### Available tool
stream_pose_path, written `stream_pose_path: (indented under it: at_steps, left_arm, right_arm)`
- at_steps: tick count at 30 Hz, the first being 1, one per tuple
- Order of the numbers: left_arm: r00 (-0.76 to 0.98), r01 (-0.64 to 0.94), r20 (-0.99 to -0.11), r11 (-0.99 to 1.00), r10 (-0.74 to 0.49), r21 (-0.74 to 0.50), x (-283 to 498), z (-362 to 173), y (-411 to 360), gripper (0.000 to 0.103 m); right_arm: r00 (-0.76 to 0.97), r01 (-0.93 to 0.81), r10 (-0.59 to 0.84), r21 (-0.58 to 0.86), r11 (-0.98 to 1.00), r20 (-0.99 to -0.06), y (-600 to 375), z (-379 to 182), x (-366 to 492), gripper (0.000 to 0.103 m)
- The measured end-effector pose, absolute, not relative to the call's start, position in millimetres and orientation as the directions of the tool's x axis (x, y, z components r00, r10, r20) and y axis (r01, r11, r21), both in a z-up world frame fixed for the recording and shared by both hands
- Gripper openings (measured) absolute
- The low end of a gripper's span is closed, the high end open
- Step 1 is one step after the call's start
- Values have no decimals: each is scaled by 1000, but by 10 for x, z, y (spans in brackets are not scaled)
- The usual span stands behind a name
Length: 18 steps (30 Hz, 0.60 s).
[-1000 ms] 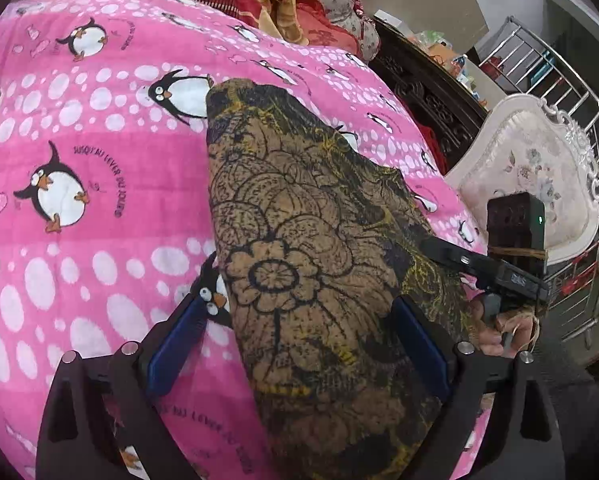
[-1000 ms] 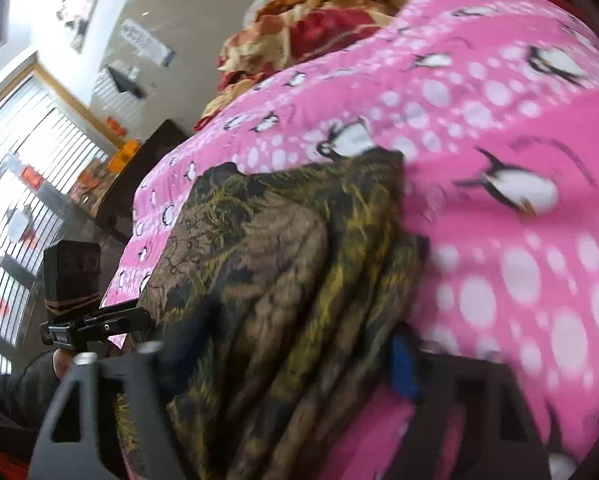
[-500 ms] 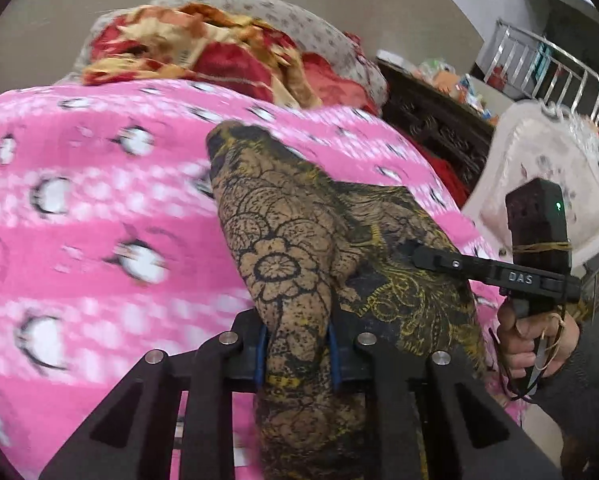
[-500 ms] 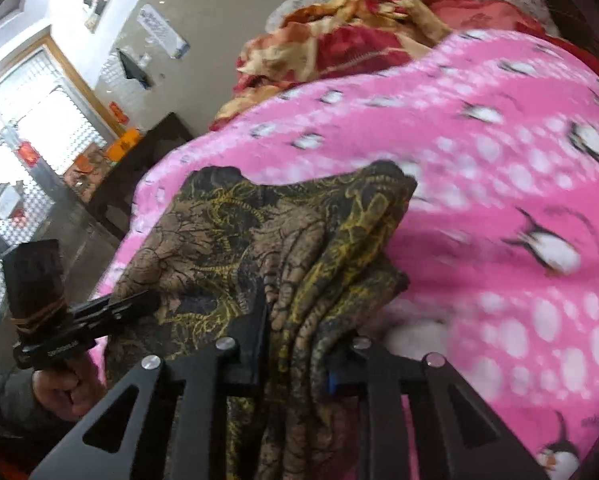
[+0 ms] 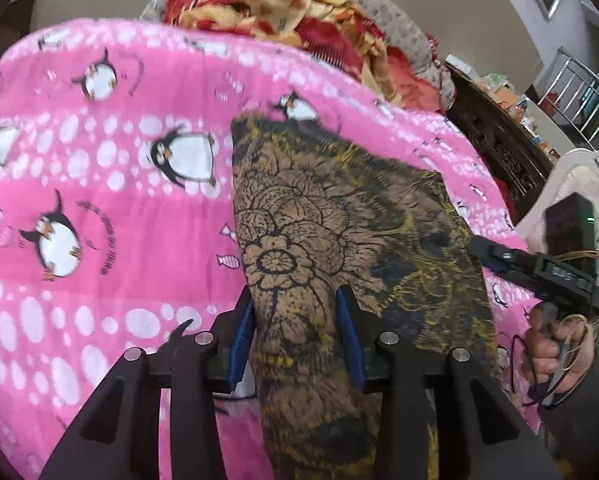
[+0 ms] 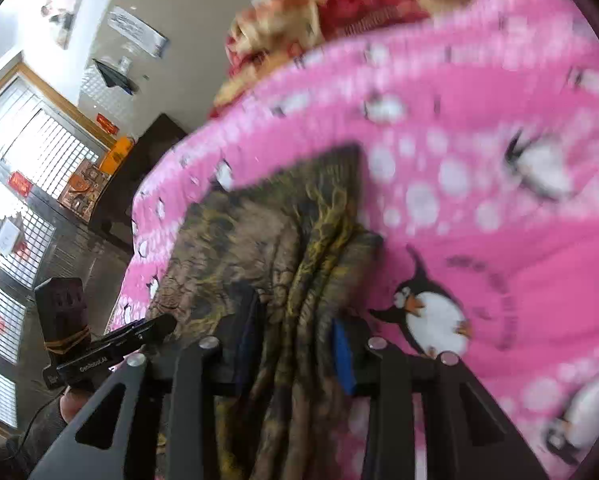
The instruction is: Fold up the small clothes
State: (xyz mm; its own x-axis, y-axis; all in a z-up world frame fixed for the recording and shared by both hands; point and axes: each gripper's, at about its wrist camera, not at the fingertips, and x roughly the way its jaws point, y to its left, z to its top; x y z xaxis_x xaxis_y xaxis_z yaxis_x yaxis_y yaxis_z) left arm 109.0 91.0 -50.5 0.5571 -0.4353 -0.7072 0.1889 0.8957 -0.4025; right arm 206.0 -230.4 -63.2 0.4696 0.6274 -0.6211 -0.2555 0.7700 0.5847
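While both claws (image 5: pixel 295 320) (image 6: pixel 297 332) clamp bunched floral garment (image 5: pixel 339 216), it drapes w/ soft folds on fleecy blanket (image 5: pixel 99 184).

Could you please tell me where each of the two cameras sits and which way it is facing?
Left wrist: on the left gripper, looking along its fingers over the patterned brown garment on the pink penguin blanket; the right gripper and right hand show at right.
Right wrist: on the right gripper, facing the garment's bunched folds; the left gripper shows at lower left.
Shared: garment, blanket, red-gold bedding.
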Motion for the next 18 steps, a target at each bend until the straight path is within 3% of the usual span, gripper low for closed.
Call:
stream_pose_path:
  at_steps: [5, 7, 10, 12, 13, 18]
  left_arm:
    - [672, 230, -605, 897, -427, -377, 681, -116, 1001, 16]
    - [680, 274, -570, 881, -460, -385, 580, -19, 954, 16]
    - [588, 317, -652, 878, -478, -358, 583, -247, 659, 11]
    - [552, 294, -706, 896, -443, -333, 605, -530, 595, 10]
    - [567, 307, -685, 889, -457, -338, 584, -555, 601, 10]
    - [588, 305, -661, 884, -467, -354, 624, -279, 648, 10]
  right_arm:
    - [532, -401, 559, 392, 828, -636, -2138, -47, 1489, 35]
    - [537, -492, 579, 329, 806, -614, -1923, 68, 1164, 29]
    - [510, -539, 555, 260, 802, -657, -1677, -70, 873, 27]
    - [450, -507, 460, 205, 837, -766, -1618, -405, 845, 25]
    - [418, -460, 374, 162, 873, -828, -1638, -638, 884, 24]
    - [447, -447, 387, 173, 877, -806, -1723, -570, 810, 24]
